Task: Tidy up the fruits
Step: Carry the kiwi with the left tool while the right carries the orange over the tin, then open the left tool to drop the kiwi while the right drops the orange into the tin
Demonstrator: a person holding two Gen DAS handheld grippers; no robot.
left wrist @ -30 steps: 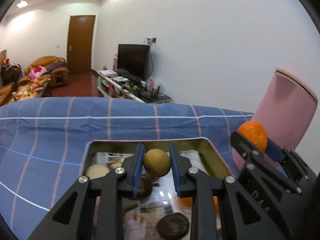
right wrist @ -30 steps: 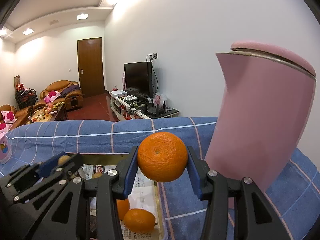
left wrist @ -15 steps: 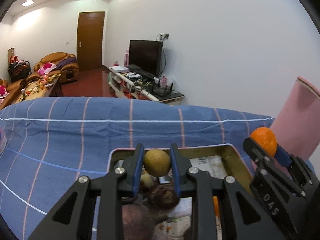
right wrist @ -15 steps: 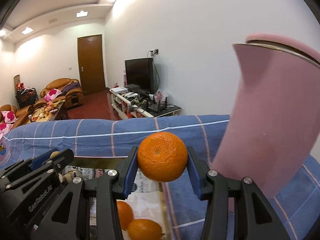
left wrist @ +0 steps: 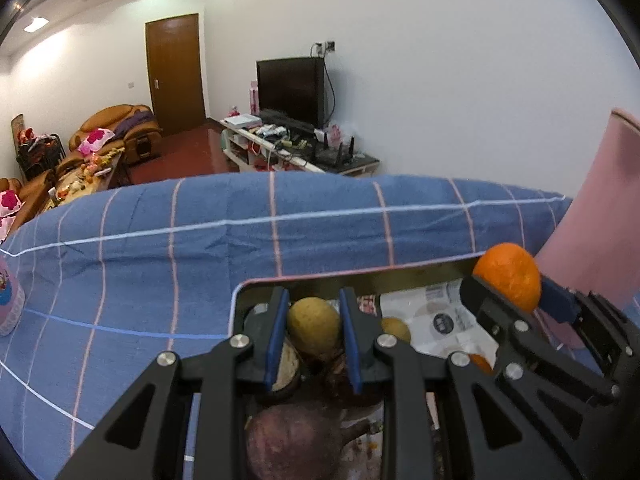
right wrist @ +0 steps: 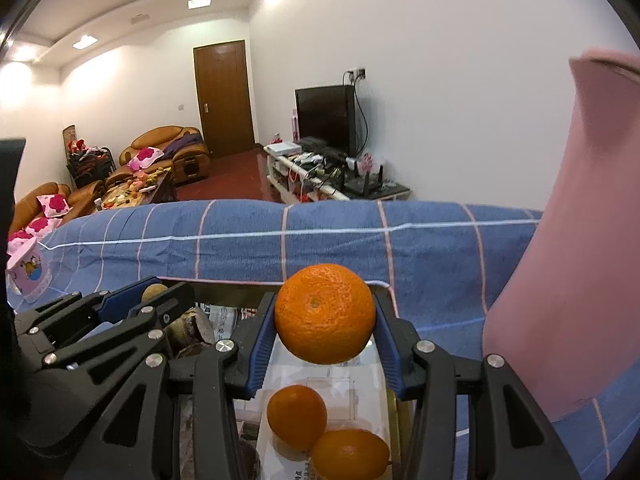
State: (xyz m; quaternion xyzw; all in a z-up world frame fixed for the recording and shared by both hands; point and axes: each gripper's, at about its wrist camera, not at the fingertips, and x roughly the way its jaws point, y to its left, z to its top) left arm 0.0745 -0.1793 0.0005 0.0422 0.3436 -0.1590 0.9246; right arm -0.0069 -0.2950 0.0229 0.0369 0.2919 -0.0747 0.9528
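Note:
My left gripper (left wrist: 314,330) is shut on a small yellow-brown round fruit (left wrist: 314,330), hanging over the left part of a paper-lined metal tray (left wrist: 304,278). Below it lie dark purple fruits (left wrist: 294,440) and another yellow-brown fruit (left wrist: 395,330). My right gripper (right wrist: 325,316) is shut on an orange (right wrist: 325,314), held above the tray's right part, where two oranges (right wrist: 297,416) (right wrist: 350,454) rest on the paper. Each gripper shows in the other's view: the right one (left wrist: 508,282) at the right, the left one (right wrist: 154,296) at the left.
The tray sits on a blue checked cloth (left wrist: 200,248). A tall pink container (right wrist: 568,280) stands close on the right of the tray. A small pink cup (right wrist: 28,274) stands at the far left on the cloth. A living room lies beyond the table's far edge.
Both grippers have moved forward and sunk toward the tray, still gripping their fruits. The tray's far rim now sits closer to the fingertips, and the pink container has slid toward the right edge.

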